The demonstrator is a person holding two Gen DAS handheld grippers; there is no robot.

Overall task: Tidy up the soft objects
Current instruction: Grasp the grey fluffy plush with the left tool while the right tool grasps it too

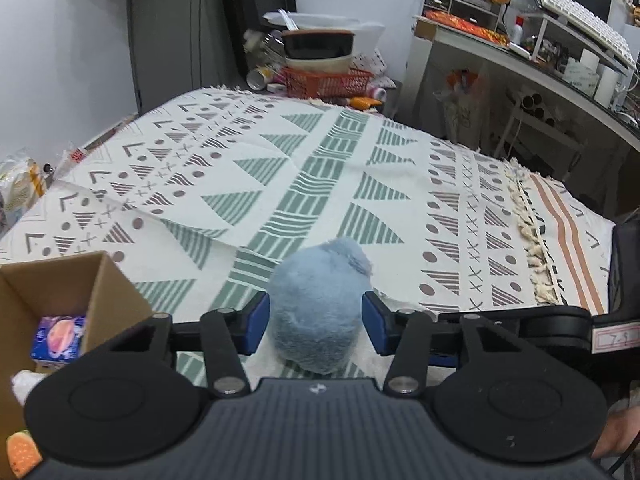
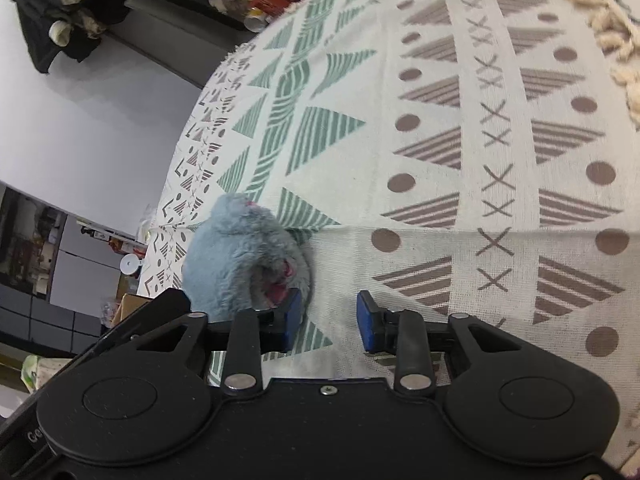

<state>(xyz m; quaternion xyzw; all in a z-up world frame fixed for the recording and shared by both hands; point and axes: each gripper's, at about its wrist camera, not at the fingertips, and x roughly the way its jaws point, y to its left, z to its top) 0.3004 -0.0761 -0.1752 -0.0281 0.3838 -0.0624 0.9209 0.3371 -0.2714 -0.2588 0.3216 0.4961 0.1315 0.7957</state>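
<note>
Both pads of left gripper (image 1: 315,322) flank blue plush toy (image 1: 318,312).

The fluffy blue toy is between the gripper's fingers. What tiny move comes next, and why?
Probably close the left gripper on the blue plush toy. The toy sits between the open blue pads, seemingly ungripped, and the cardboard box waits just to the left.

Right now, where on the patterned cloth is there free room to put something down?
The patterned cloth is bare from the blue plush toy back to the orange basket, and right toward the tassel fringe. Crowded: the near left, with the cardboard box, and around the left claw.
</note>
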